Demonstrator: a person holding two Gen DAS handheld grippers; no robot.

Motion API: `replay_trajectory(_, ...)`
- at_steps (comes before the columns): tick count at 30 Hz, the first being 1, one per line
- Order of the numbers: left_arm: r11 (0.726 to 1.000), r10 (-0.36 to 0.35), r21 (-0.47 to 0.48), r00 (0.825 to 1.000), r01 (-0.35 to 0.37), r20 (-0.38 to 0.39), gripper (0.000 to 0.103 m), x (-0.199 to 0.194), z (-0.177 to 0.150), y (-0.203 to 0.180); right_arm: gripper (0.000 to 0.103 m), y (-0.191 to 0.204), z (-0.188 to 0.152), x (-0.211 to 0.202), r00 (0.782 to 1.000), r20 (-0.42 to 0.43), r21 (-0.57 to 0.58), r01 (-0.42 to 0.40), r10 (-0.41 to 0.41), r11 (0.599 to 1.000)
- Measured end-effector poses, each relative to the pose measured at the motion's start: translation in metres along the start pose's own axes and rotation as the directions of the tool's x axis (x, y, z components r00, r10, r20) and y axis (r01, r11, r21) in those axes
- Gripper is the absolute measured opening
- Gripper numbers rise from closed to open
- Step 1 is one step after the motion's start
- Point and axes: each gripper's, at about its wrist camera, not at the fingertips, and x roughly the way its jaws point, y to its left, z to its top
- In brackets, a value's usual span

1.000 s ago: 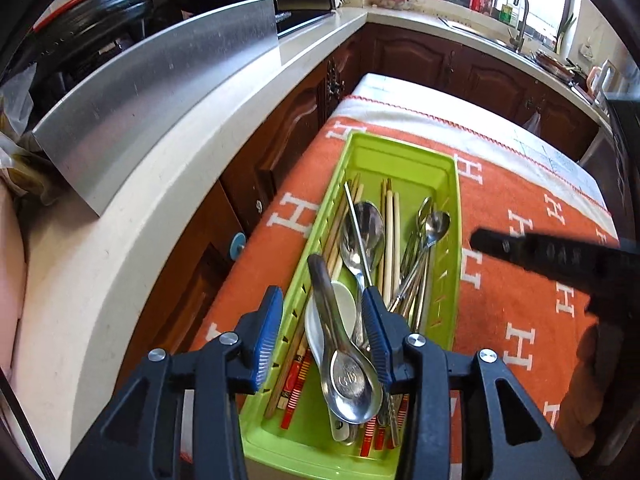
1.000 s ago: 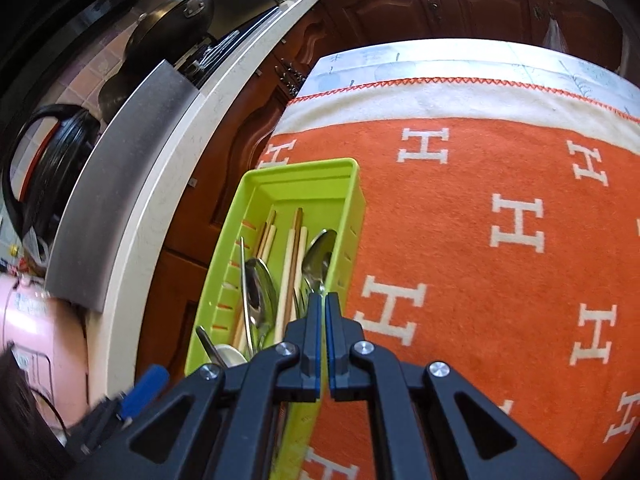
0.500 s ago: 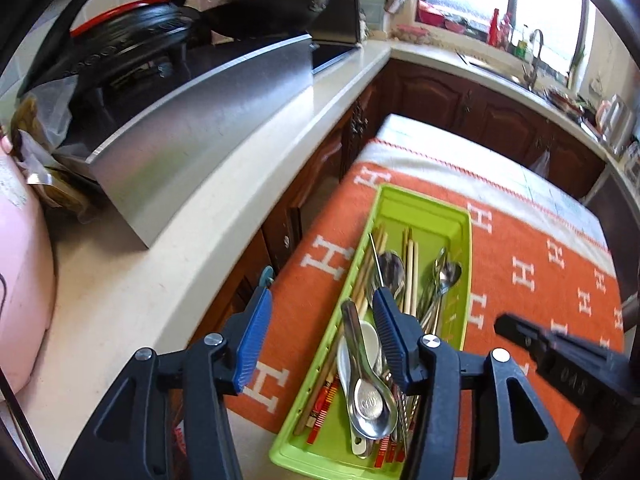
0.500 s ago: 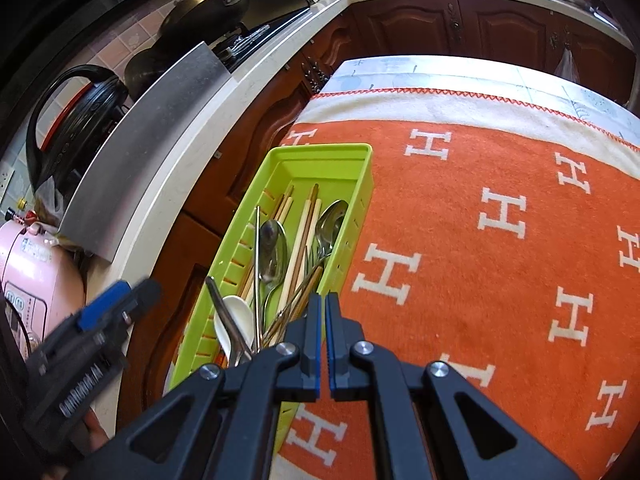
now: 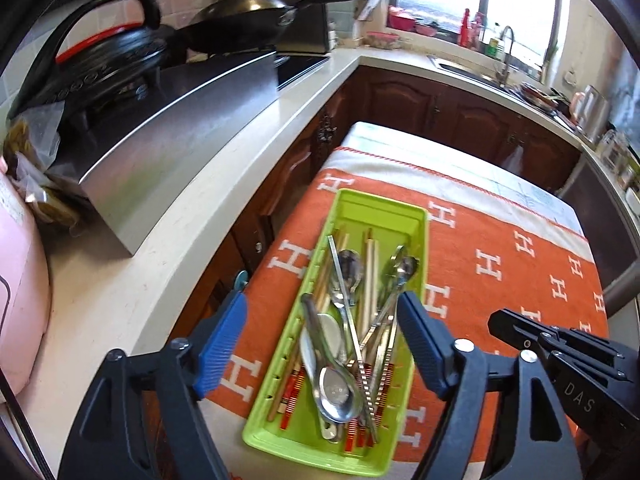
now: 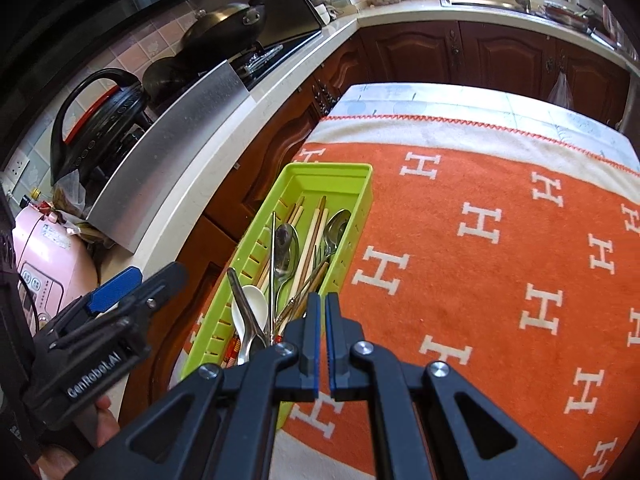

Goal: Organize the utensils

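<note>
While poised above the green tray, left hand-held gripper wide apart, empty; right hand-held gripper nearly closed, empty.

Your tray is lime green, lying on an orange cloth patterned with white H letters and a cream band at twelve o'clock. In the tray you have silver spoons, one white spoon and tan chopsticks with red-striped ends. Your left gripper is black with blue pads. At nine o'clock sits a pink appliance; the cabinets are dark brown.
</note>
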Motion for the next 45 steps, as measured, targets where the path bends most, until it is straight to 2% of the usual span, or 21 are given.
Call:
replay_trajectory(5,0.999,-0.033,0.040,0.999,0.032,0.004,0.094,-0.012,0.001,-0.023,0.009,-0.002,-0.005,-0.025,0.999,0.044,-0.022,0.034,-0.033,0.999)
replay_trajectory(9,0.995,-0.035,0.089,0.999,0.034,0.011,0.098,-0.021,0.002,-0.045,0.021,-0.012,-0.009,-0.048,0.994,0.094,-0.020,0.065,-0.063,0.998)
replay_trajectory(11,0.994,-0.040,0.105,0.999,0.039,0.009,0.100,-0.025,0.003,-0.055,0.023,-0.018,-0.011,-0.058,0.989,0.120,-0.013,0.090,-0.088,0.996)
replay_trajectory(17,0.986,-0.065,0.152,0.998,0.068,-0.024,0.100,-0.031,0.003,-0.082,0.028,-0.036,-0.016,-0.085,0.975,0.163,0.022,0.150,-0.152,0.988)
replay_trajectory(21,0.980,-0.094,0.176,0.995,0.098,-0.027,0.101,-0.038,0.004,-0.097,0.032,-0.042,-0.020,-0.100,0.967,0.175,0.007,0.187,-0.185,0.982)
replay_trajectory(26,0.969,-0.144,0.201,0.990,0.142,-0.005,0.102,-0.053,0.006,-0.109,0.033,-0.050,-0.026,-0.123,0.954,0.198,0.024,0.226,-0.226,0.974)
replay_trajectory(33,0.951,-0.217,0.225,0.976,0.211,-0.002,0.102,-0.070,0.008,-0.124,0.036,-0.062,-0.033,-0.147,0.940,0.224,0.077,0.247,-0.258,0.966)
replay_trajectory(45,0.949,-0.229,0.222,0.973,0.224,-0.002,0.102,-0.072,0.009,-0.134,0.039,-0.064,-0.036,-0.173,0.923,0.276,0.090,0.252,-0.267,0.964)
